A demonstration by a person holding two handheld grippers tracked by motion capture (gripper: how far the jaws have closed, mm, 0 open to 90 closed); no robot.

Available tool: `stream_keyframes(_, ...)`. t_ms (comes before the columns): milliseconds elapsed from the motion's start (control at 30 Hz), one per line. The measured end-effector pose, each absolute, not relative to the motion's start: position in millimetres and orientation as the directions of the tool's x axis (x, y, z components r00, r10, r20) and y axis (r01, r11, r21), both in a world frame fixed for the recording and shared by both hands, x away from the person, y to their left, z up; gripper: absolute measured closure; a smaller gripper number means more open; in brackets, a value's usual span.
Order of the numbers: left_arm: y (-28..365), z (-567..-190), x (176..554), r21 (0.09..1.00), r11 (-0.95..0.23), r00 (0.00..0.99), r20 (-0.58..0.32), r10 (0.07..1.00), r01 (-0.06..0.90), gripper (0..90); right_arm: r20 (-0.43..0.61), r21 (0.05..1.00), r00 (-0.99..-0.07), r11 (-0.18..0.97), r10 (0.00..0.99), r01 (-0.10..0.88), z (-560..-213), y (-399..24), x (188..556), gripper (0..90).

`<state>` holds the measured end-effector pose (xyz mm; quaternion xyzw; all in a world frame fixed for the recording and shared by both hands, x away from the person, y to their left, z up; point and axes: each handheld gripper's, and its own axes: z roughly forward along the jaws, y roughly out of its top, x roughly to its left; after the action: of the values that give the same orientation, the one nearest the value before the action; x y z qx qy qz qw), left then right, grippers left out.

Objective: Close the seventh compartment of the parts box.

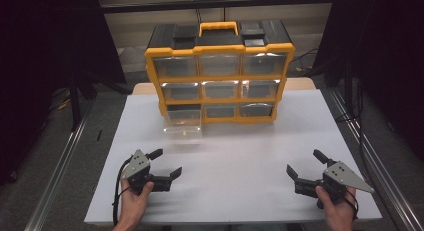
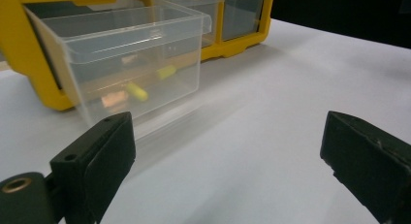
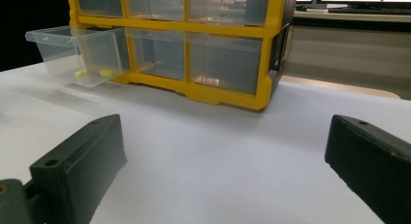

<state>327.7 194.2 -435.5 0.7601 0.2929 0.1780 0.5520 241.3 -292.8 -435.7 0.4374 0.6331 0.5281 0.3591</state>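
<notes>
**Clear drawer drawn out of the yellow organizer, both grippers idle**

The clear drawer (image 1: 183,122) projects toward the near side from the bottom-left slot of the yellow drawer cabinet (image 1: 219,73), which stands at the far middle of the white table (image 1: 240,156). Small yellow pieces (image 2: 137,91) lie inside the drawer. The left gripper (image 1: 166,164), near left, and the right gripper (image 1: 303,163), near right, rest well apart from the drawer; each has its jaws spread wide and grasps nothing.

left claw (image 1: 167,162): jaws wide apart (hand low, near edge) | right claw (image 1: 304,163): jaws wide apart
</notes>
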Motion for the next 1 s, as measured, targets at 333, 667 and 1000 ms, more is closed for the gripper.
stream_keyframes(333, 175, -431, 341, 0.962, -0.178, 0.776, -0.050, 0.628, 0.206, 5.5, 0.006, 0.983, -0.369, 0.063, 0.929, 0.173, -436, -293, 241, 0.7)
stream_keyframes(667, 154, -438, 351, 0.961, -0.207, 0.805, -0.025, 0.592, 0.183, 15.3, 0.004, 0.983, -0.368, 0.064, 0.930, 0.172, -436, -293, 241, 0.6)
stream_keyframes(1000, 162, -439, 352, 0.961, -0.206, 0.818, -0.032, 0.574, 0.182, 44.8, -0.003, 0.983, -0.373, 0.071, 0.928, 0.170, -435, -291, 240, 0.7)
